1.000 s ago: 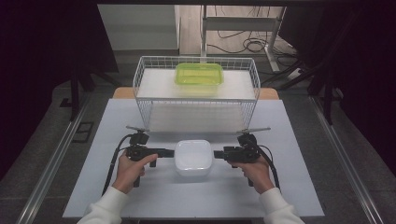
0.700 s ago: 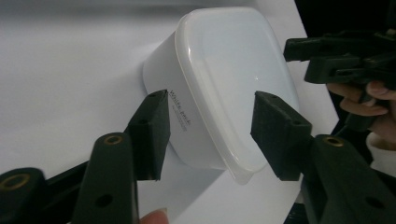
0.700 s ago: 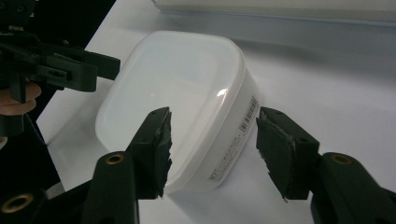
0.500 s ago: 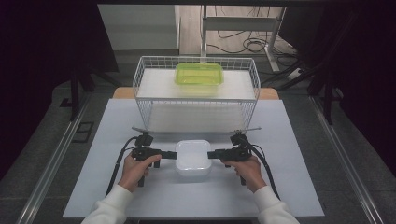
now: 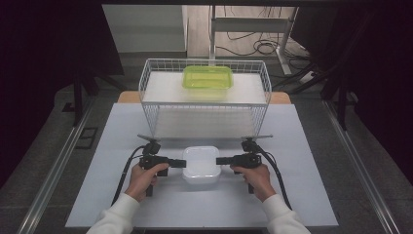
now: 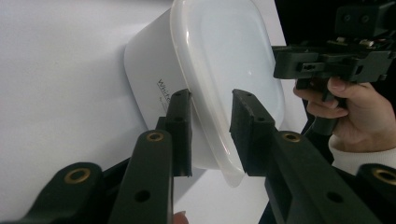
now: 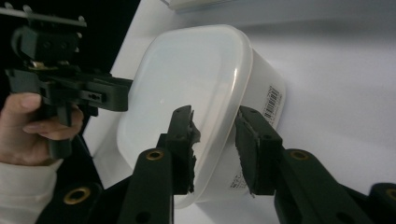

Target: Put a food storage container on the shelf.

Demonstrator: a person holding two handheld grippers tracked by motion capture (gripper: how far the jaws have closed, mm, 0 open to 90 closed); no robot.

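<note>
The white lidded container (image 5: pixel 200 165) is sitting on the desk (image 5: pixel 97 195) directly between the two tongs, one at each of its short ends. The left tongs (image 5: pixel 178 162) are reaching in from the container's left end, and their jaws have just been closing with the lid's rim between them: in the left gripper view one pad (image 6: pixel 181 126) is lying against the container's wall under the rim, while the other pad (image 6: pixel 247 130) is standing over the lid with a sliver of gap, so they are not yet pinching. The right tongs (image 5: pixel 222 160) are mirroring this from the opposite end, and their jaws have also just been closing around the rim; in the right gripper view one pad (image 7: pixel 184 140) is lying on top of the lid and the other (image 7: pixel 252 149) is standing just off the side wall, so the grip is not yet tight. Beyond both tongs, a white wire basket (image 5: pixel 146 87) is standing on the desk, with a green lidded container (image 5: pixel 207 82) resting inside it, well apart from the tongs.
</note>
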